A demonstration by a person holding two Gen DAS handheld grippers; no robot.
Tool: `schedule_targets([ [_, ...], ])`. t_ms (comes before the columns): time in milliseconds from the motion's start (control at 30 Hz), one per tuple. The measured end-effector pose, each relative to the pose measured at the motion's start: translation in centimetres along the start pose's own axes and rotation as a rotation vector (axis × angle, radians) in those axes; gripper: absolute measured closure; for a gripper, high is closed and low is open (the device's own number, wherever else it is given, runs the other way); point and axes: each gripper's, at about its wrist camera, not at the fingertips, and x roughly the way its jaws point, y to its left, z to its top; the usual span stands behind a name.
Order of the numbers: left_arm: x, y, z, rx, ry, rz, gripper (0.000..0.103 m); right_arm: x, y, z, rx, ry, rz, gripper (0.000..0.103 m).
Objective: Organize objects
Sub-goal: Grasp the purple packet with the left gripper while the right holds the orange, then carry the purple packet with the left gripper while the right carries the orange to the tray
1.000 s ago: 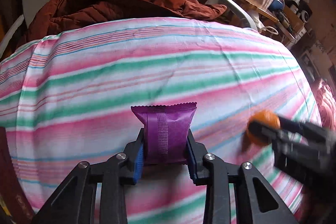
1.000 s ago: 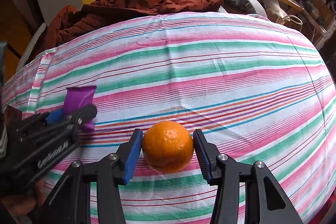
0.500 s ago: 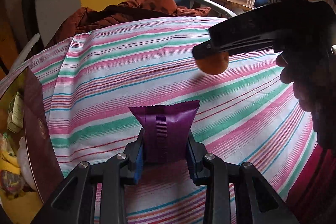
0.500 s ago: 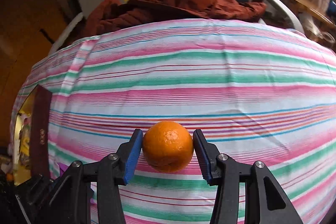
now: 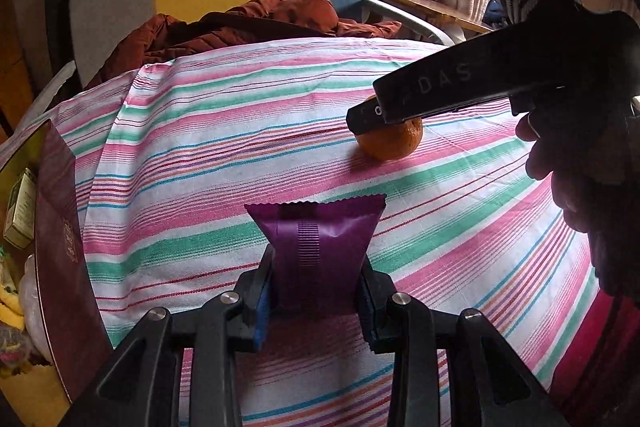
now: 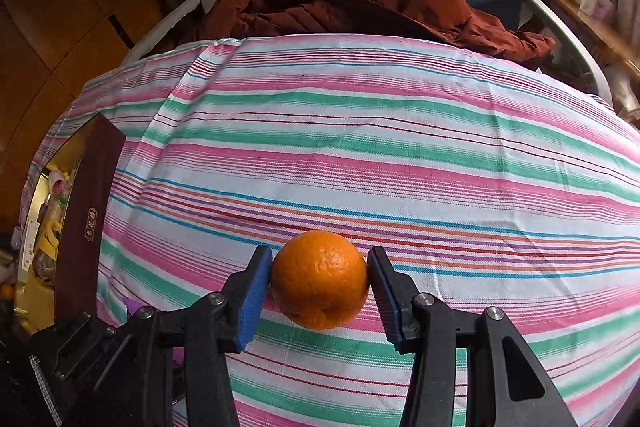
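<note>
At the far left edge of the striped desk (image 5: 200, 155) stands a maroon box (image 5: 60, 267) holding packaged items. The left tongs (image 5: 318, 291) pinch a purple snack packet (image 5: 316, 239) upright between their blue pads, above the cloth. Farther right, the right tongs (image 6: 320, 287) grip an orange (image 6: 319, 279) from both sides, low over the cloth.
</note>
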Motion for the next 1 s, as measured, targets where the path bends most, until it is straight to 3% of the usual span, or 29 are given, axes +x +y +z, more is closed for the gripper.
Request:
schedule_targets([
  [667, -0.9, 0.0, 0.0, -0.015, 0.017, -0.022, 0.069, 0.1, 0.4, 0.0, -0.026, -0.006, -0.018, 0.053],
  [1000, -6.8, 0.3, -0.8, 0.000, -0.046, -0.082, 0.070, 0.0, 1.0, -0.1, -0.046, -0.015, -0.044, 0.053],
])
